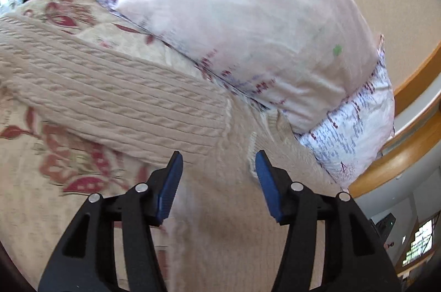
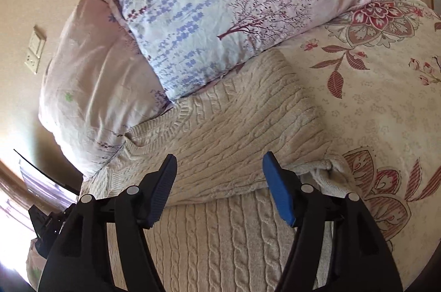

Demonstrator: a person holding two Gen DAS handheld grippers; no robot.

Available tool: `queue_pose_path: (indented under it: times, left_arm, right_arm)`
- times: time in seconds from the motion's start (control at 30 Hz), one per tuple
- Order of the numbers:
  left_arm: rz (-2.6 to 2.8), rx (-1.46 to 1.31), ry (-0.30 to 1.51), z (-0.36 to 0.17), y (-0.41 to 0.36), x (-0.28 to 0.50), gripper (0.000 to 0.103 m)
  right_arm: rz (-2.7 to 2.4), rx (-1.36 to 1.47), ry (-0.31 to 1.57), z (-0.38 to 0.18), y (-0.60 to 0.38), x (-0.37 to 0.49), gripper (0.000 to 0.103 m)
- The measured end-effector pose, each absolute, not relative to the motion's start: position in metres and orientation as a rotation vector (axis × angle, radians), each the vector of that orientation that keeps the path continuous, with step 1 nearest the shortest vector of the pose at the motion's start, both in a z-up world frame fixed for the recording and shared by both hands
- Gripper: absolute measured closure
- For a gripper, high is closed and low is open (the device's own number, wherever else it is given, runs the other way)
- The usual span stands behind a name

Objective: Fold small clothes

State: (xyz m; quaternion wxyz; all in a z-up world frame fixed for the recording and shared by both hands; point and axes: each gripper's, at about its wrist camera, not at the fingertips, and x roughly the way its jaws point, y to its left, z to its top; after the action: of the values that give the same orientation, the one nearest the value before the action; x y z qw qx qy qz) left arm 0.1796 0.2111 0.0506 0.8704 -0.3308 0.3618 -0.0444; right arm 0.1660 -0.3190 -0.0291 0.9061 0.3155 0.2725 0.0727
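A cream cable-knit sweater (image 2: 228, 143) lies on the flowered bedspread (image 2: 386, 104), with one part folded across its body. In the right wrist view my right gripper (image 2: 219, 158) hovers just above the folded part, its jaws wide apart and nothing between them. The same sweater (image 1: 115, 104) shows blurred in the left wrist view, a sleeve laid across it. My left gripper (image 1: 218, 157) stands open over the knit near the collar, holding nothing.
Two pale printed pillows (image 2: 209, 10) are stacked against the beige wall right behind the sweater. A wooden bed frame (image 1: 408, 154) curves along the right edge of the left wrist view. A wall switch plate (image 2: 34, 49) sits beside the pillows.
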Motion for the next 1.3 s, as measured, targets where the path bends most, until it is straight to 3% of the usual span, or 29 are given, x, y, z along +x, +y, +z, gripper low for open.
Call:
queue_pose_path:
  times: [0.23,0.6,0.7,0.73,1.03,1.3]
  left_arm:
    - [0.173,-0.893,0.747,0.029,0.307,0.150,0.051]
    - [0.302,-1.131,0.670,0.010,0.346,0.159,0.064]
    - [0.293,-1.180,0.666,0.004,0.352,0.167,0.081]
    - [0.279,-1.203,0.667,0.001,0.352,0.169,0.093]
    - [0.033,-1.165,0.518,0.052,0.301,0.178,0.096]
    - [-0.356,-1.054,0.543,0.079,0.165,0.206,0.096]
  right_arm:
    - [0.270,0.593,0.549,-0.028,-0.300,0.149,0.028]
    - [0.322,0.556,0.557,-0.027,-0.282,0.145,0.026]
    - [0.321,0.564,0.558,-0.028,-0.284,0.143,0.026]
    - [0.320,0.566,0.557,-0.029,-0.285,0.142,0.026]
    - [0.322,0.575,0.520,-0.026,-0.293,0.132,0.026]
    - [0.315,0.582,0.504,-0.027,-0.299,0.122,0.024]
